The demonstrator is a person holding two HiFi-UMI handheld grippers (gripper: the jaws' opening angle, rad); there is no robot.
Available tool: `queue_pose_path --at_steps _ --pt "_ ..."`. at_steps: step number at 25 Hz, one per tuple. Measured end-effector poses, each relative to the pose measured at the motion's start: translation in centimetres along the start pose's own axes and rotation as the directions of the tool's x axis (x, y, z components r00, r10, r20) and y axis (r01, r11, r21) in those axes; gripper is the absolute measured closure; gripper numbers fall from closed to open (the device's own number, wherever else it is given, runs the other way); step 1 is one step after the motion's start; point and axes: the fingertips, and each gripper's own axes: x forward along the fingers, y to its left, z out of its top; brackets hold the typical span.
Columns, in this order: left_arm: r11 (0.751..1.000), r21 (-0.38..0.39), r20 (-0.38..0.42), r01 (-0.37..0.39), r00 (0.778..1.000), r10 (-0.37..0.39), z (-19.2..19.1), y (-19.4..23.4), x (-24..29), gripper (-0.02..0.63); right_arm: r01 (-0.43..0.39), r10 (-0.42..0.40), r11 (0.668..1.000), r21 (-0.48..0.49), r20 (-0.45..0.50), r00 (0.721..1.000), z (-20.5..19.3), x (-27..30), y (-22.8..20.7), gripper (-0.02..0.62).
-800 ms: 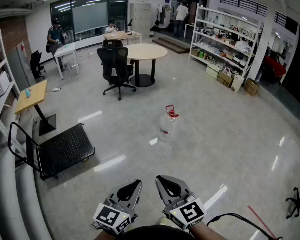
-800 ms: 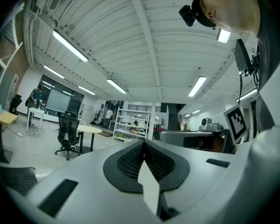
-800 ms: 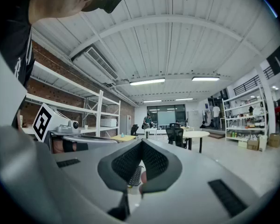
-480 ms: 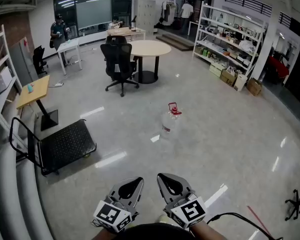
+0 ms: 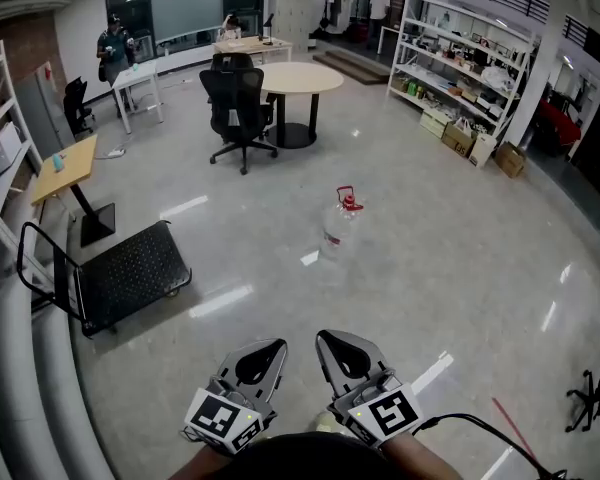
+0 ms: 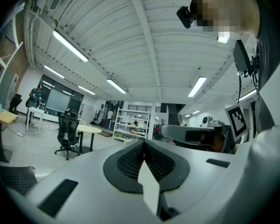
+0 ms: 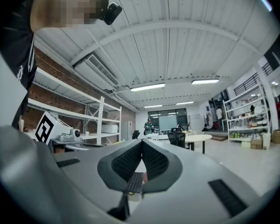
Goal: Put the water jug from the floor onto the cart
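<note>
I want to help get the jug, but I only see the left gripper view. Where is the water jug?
Observer: The clear plastic water jug with a red cap stands upright on the glossy grey floor, mid head view.
Operator: And the cart?
Observer: The black flat platform cart with a tube handle sits left of the jug, apart from it.
Operator: Anything being held on the right?
Observer: No, the right gripper has its fingers together, nothing between them.

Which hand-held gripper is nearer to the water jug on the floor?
Right. In the head view the right hand-held gripper is almost straight below the water jug; the left hand-held gripper is further left.
</note>
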Motion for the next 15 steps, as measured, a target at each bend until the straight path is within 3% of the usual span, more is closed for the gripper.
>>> queue_pose_path --at_steps 7,15 --pt "1.0 -0.012 -0.023 0.012 1.0 -0.012 -1.2 0.0 1.0 0.615 0.028 -0.028 1.0 -0.009 0.0 1.0 -0.4 -0.4 -0.8 0.591" --pt "0.999 -0.009 -0.043 0.044 0.998 -0.044 -2.2 -2.1 6.0 0.615 0.072 -0.072 0.997 0.002 0.003 0.997 -0.7 -2.2 -5.9 0.591"
